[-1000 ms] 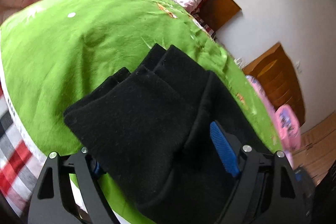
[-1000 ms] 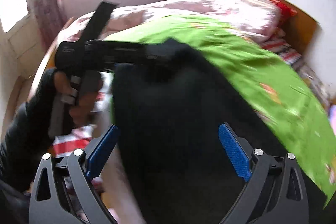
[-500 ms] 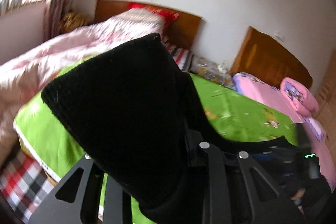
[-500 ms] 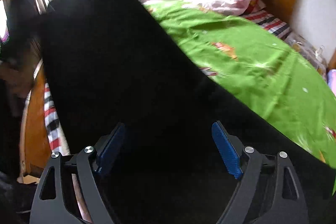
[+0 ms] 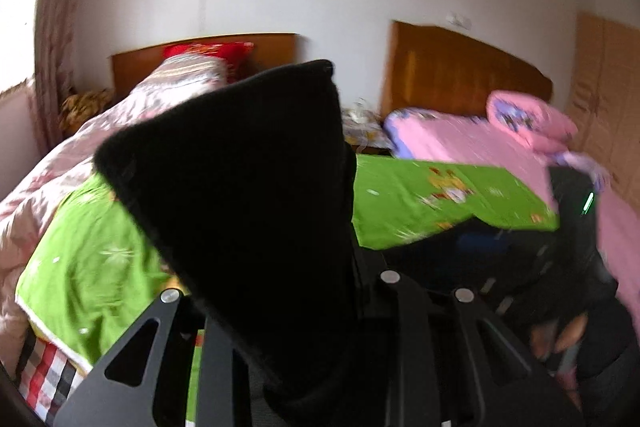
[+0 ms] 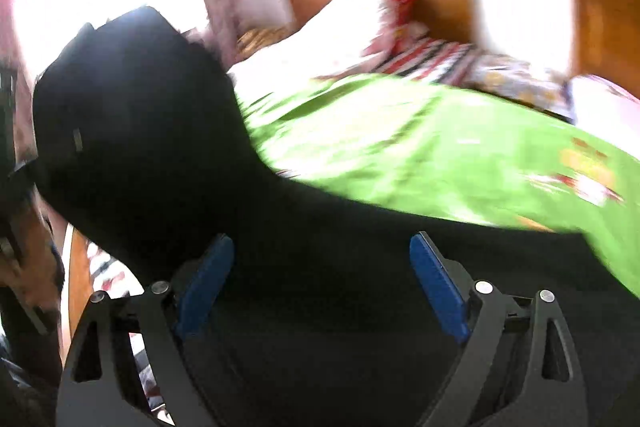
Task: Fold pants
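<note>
1. The left claw [image 5: 276,307] is clamping the black pants [image 5: 248,187], its jaws pressed together on a raised corner.
2. The right claw [image 6: 320,283] is standing apart, cloth lying between its pads without being pinched.
3. The pants are hanging above the green bed [image 6: 420,147], mid-fold.
4. Next, the lifted end likely needs carrying over and laying flat; blur is hiding finer detail.

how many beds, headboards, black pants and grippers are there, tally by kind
beds: 2, green-covered bed and pink bed
wooden headboards: 2
black pants: 1
grippers: 2, left gripper, right gripper
total: 7
</note>
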### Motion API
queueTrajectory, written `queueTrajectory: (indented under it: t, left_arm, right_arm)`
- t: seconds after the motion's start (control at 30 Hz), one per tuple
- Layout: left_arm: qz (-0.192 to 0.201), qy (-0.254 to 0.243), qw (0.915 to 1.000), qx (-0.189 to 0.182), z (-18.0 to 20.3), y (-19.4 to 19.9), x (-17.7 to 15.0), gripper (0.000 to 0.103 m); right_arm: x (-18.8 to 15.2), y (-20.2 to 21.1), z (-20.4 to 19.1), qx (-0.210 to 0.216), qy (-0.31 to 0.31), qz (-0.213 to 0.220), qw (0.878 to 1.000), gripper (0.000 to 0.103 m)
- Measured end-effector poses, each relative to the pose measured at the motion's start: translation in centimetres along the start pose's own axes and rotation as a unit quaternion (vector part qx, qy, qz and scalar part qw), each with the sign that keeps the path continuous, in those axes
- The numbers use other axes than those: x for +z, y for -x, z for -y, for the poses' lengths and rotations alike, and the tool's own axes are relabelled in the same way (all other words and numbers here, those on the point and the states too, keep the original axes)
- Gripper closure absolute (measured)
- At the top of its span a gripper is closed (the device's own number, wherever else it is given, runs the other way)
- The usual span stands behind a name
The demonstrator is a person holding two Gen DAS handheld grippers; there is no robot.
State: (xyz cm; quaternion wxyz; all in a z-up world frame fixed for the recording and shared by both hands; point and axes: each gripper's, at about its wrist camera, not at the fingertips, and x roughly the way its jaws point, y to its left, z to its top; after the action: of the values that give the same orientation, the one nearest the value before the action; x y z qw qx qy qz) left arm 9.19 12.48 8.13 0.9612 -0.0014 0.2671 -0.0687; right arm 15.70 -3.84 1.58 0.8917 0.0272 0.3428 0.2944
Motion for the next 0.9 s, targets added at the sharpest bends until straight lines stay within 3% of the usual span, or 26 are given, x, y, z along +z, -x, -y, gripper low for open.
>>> queueTrajectory:
  t: [0.13,0.2,0.3,0.33,0.37,0.4,0.5,0.63,0.67,0.7,0.77,0.9]
  left_arm:
    - [-0.034,-0.08,0.9962,0.007,6.9,-3.2,-3.1,0.076]
    - [-0.06,-0.118,0.9913,0.004,9.8,-4.9,-5.3,0.069]
    - [-0.12,-0.17,0.9766,-0.052,13.5,-7.6,-8.9,0.039]
    - [-0.099,-0.208,0.9722,-0.042,15.0,-7.3,-10.0,0.02]
    - [-0.086,-0.231,0.9683,-0.039,15.8,-6.9,-10.8,0.012]
    - [-0.079,-0.253,0.963,-0.051,16.8,-6.4,-11.4,0.012]
    - [-0.066,-0.263,0.9593,-0.08,17.4,-4.7,-11.5,0.012]
    - [-0.042,-0.217,0.9642,-0.147,14.3,-0.6,-10.6,0.012]
    - [-0.033,-0.2,0.9682,-0.147,13.0,0.4,-10.2,0.012]
    - [-0.024,-0.184,0.9727,-0.139,11.9,1.0,-9.8,0.011]
    - [-0.013,-0.142,0.9857,-0.089,7.5,2.0,-9.1,0.008]
    - [-0.021,-0.099,0.9946,0.026,1.0,1.5,-8.7,0.008]
  right_arm:
    - [-2.5,5.7,4.7,-0.042,-0.055,0.04,0.997,0.015]
    - [-3.8,7.4,6.4,-0.057,-0.073,0.045,0.995,0.014]
    - [-5.8,9.0,8.2,-0.071,-0.09,0.043,0.992,0.012]
    - [-6.4,9.4,8.5,-0.073,-0.095,0.042,0.992,0.012]
    - [-7.0,9.8,8.9,-0.073,-0.102,0.042,0.991,0.012]
    - [-7.6,10.0,9.3,-0.074,-0.108,0.042,0.991,0.012]
    - [-8.0,9.9,10.1,-0.069,-0.12,0.04,0.99,0.012]
    - [-8.5,8.4,9.5,-0.027,-0.148,0.022,0.988,0.012]
    - [-8.9,8.1,9.2,-0.008,-0.157,0.017,0.987,0.012]
    - [-9.2,7.5,8.7,0.017,-0.166,0.01,0.986,0.012]
    - [-9.6,6.7,7.4,0.052,-0.177,-0.005,0.983,0.012]
    - [-9.6,5.7,5.0,0.081,-0.173,-0.014,0.981,0.012]
